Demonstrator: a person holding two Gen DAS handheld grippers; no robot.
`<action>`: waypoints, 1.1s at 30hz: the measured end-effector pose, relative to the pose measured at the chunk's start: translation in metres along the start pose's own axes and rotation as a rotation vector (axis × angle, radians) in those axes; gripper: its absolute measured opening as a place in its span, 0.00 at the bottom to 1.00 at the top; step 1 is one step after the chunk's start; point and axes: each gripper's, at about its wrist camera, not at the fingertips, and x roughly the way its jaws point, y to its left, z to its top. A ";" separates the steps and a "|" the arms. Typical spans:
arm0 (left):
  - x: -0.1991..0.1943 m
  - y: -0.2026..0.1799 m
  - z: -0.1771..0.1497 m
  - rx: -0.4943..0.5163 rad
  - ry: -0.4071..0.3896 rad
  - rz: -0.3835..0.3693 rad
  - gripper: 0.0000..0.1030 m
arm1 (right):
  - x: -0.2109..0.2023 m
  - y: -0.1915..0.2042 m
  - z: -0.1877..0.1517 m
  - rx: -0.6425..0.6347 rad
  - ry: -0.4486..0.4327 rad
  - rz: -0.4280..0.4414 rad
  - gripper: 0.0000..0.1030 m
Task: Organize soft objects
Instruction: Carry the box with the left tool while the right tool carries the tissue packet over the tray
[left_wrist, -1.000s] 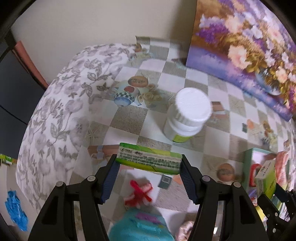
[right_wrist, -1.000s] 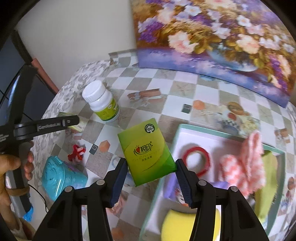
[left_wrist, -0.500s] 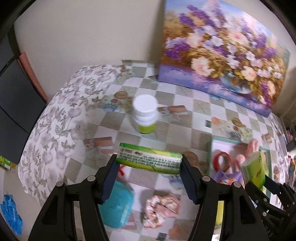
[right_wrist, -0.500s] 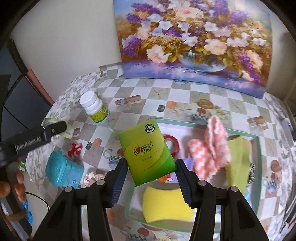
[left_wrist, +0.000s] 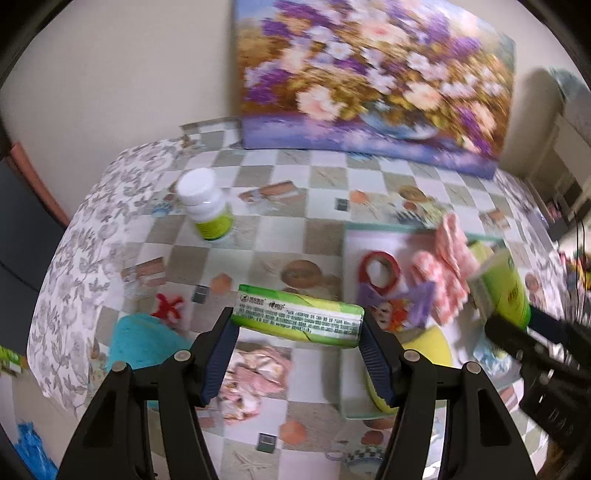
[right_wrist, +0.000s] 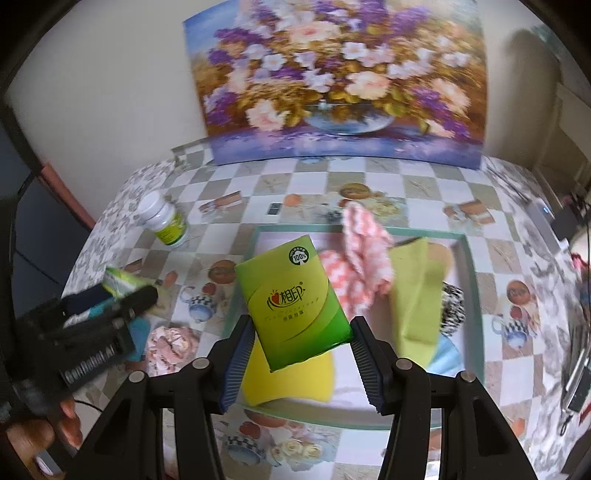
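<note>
— What sits at the left of the frame?

— A white bottle (left_wrist: 205, 202) stands upper left on the checkered tabletop (left_wrist: 280, 229); a teal pouch (left_wrist: 142, 341) lies lower left.

— And the left tongs (left_wrist: 297, 345)?

— Clamped on a green tissue pack (left_wrist: 298, 319) at lower centre, held crosswise above the tabletop.

— Further right?

— The teal-rimmed tray (right_wrist: 468, 273) holds pink cloth (right_wrist: 364, 245). The right tongs (right_wrist: 301, 356) grip a second green tissue pack (right_wrist: 293, 304) over its left end.

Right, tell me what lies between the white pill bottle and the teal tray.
Only bare checkered tablecloth; nothing stands between the pill bottle and the tray, as the right wrist view shows.
</note>
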 end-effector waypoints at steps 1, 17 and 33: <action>0.001 -0.008 -0.001 0.017 0.002 -0.006 0.64 | 0.002 -0.005 0.000 0.010 0.005 -0.008 0.55; 0.028 -0.118 -0.026 0.206 0.077 -0.128 0.64 | 0.003 -0.126 -0.013 0.272 0.050 -0.160 0.55; 0.053 -0.140 -0.025 0.215 0.090 -0.133 0.64 | 0.043 -0.125 -0.025 0.255 0.177 -0.125 0.55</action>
